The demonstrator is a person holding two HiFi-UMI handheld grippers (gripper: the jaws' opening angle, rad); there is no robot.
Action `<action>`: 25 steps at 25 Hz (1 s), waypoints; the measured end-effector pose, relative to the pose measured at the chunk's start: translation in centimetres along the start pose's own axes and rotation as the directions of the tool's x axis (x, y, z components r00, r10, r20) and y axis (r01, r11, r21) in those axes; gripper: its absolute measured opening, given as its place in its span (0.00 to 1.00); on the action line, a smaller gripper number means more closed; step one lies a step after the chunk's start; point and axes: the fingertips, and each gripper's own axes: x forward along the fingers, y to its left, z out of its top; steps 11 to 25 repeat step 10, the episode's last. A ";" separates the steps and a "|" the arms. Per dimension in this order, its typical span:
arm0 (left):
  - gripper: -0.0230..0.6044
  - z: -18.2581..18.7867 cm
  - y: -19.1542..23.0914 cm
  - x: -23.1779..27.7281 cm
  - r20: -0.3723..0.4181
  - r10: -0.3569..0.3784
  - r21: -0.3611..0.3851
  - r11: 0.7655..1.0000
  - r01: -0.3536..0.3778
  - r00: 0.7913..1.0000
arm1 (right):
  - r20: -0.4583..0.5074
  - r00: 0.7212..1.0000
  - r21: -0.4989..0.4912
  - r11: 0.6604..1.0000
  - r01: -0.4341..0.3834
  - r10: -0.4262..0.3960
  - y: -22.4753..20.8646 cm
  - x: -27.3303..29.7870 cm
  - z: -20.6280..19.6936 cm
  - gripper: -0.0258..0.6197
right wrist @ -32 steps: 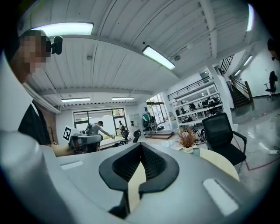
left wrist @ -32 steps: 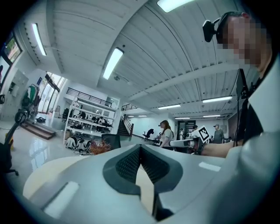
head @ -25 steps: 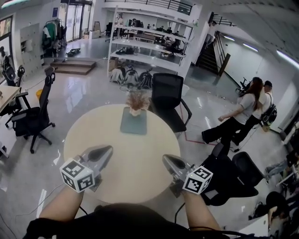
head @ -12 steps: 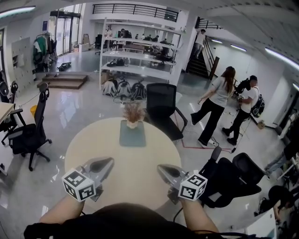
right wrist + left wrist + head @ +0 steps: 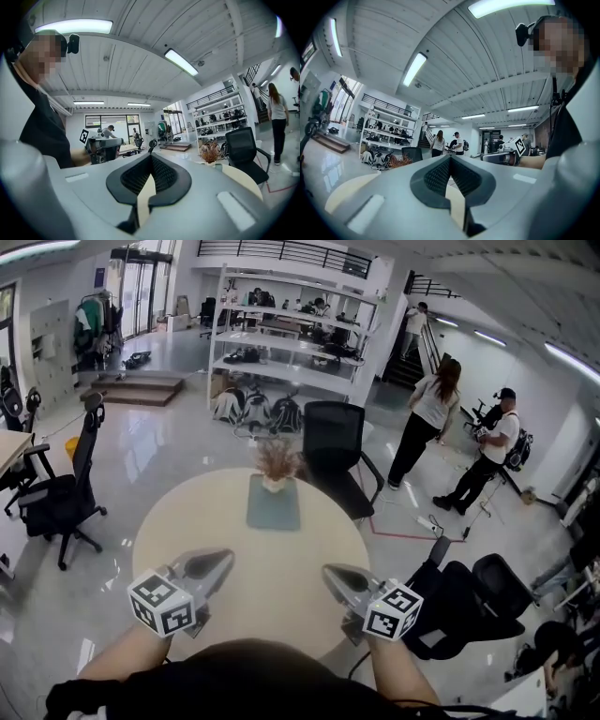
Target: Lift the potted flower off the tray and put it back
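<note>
- Zero lifted so far; spotting potted flower (image 5: 277, 463) upright on tray (image 5: 272, 510), far side of table (image 5: 178, 521), untouched.
- Holding left gripper (image 5: 219, 561) and right gripper (image 5: 334, 572) near the close edge, jaws pressed together on nothing, well apart from it.
- Left to do: reach, clamp, lift, set back.

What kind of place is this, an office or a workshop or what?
Probably an open-plan office or lab hall: black office chairs stand near a round table, a tall white shelving rack holds gear, and a staircase climbs to a railed upper level.
</note>
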 end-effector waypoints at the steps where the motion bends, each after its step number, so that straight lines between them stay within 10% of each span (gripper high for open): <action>1: 0.03 -0.1 0.1 0.0 0.002 0.003 -0.001 1.000 -0.003 1.000 | -0.001 1.000 0.000 1.000 0.000 0.000 -0.1 0.0 0.0 0.06; 25: 0.03 -0.2 0.3 0.7 0.012 0.021 -0.026 0.999 -0.021 1.000 | -0.007 1.000 -0.019 1.000 -0.013 0.013 -0.9 0.0 0.4 0.06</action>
